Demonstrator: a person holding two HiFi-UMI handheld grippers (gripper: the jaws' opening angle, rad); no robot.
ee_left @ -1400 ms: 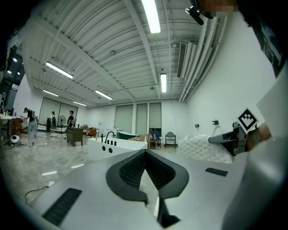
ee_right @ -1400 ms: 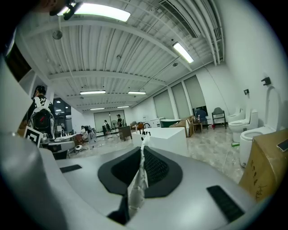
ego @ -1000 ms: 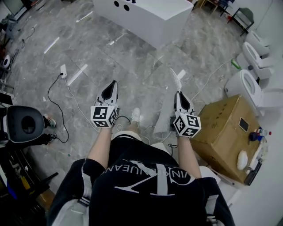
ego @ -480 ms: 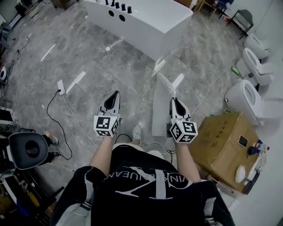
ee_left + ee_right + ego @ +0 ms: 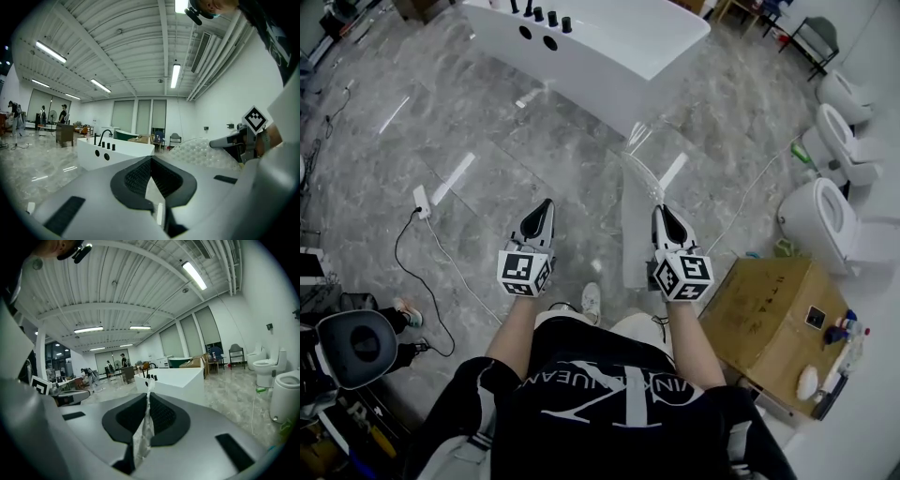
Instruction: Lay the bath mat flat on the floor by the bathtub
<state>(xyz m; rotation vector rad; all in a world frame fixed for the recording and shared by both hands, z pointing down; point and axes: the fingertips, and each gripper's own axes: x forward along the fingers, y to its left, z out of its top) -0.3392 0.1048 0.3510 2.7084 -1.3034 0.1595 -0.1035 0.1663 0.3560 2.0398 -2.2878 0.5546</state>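
Clear bubbled bath mat [image 5: 632,225] pinched by one edge in closed right gripper [image 5: 659,212], draping ahead of it, short of bathtub [image 5: 609,52]; left gripper [image 5: 546,204] shut, empty, so single-point hold risks mat folding or slipping at lay-down.

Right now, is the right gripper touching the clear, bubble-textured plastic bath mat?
Touching. In the right gripper view, the right gripper has its jaws shut on an edge of the clear, bubble-textured plastic bath mat, which is pinched between them.
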